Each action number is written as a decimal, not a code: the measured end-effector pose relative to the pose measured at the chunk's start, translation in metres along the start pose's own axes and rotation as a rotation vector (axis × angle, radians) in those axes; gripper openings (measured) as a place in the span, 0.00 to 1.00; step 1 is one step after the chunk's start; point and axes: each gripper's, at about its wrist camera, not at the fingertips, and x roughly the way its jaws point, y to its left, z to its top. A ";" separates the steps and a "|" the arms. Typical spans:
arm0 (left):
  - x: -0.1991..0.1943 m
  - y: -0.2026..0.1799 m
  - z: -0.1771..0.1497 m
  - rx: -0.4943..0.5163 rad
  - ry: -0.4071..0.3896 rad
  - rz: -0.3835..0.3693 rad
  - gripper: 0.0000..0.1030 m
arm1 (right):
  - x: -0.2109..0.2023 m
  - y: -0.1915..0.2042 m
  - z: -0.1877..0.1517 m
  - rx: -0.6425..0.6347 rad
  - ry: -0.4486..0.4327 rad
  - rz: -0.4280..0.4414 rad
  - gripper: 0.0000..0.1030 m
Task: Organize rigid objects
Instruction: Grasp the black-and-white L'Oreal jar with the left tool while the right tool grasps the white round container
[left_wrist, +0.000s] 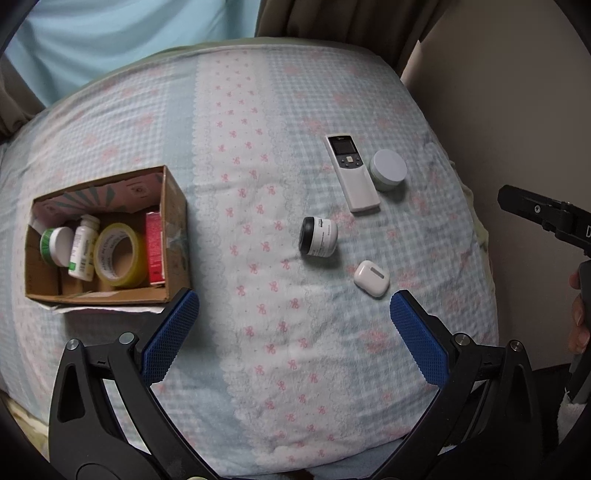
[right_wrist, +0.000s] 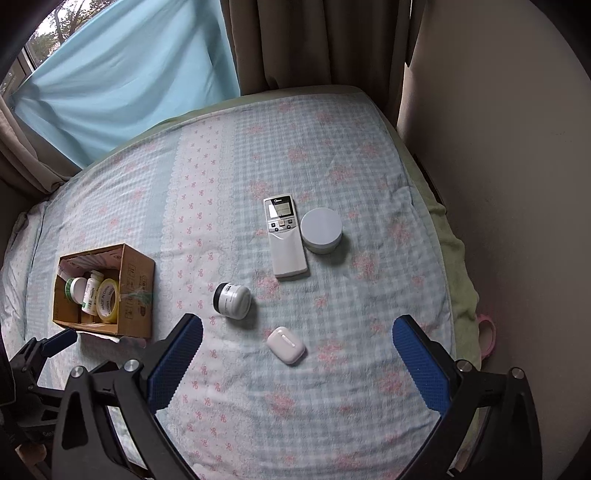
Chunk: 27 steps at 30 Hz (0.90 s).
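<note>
A cardboard box (left_wrist: 177, 221) (right_wrist: 138, 280) sits at the left on the bed and holds a tape roll (left_wrist: 118, 254), a white bottle (left_wrist: 85, 247), a green-banded jar (left_wrist: 55, 245) and a red box (left_wrist: 155, 247). On the blanket lie a white remote (left_wrist: 351, 171) (right_wrist: 284, 236), a round lidded jar (left_wrist: 388, 170) (right_wrist: 321, 229), a cream jar on its side (left_wrist: 319, 236) (right_wrist: 232, 301) and a white earbud case (left_wrist: 371, 278) (right_wrist: 286, 345). My left gripper (left_wrist: 293, 310) is open and empty above the blanket. My right gripper (right_wrist: 297, 338) is open and empty, hovering around the earbud case.
The bed is covered by a checked blanket (left_wrist: 258, 332) (right_wrist: 332, 406). A wall (right_wrist: 498, 184) runs along the right side, curtains (right_wrist: 314, 44) hang at the back. A pink object (right_wrist: 487, 338) lies beyond the bed's right edge.
</note>
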 end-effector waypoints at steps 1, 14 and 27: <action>0.007 -0.003 0.003 -0.005 0.007 0.002 1.00 | 0.006 -0.004 0.004 0.000 0.005 0.004 1.00; 0.127 -0.036 0.034 -0.094 0.091 0.033 1.00 | 0.123 -0.040 0.053 0.005 0.106 0.059 1.00; 0.220 -0.043 0.034 -0.073 0.205 0.047 0.91 | 0.227 -0.060 0.072 0.100 0.187 0.045 0.97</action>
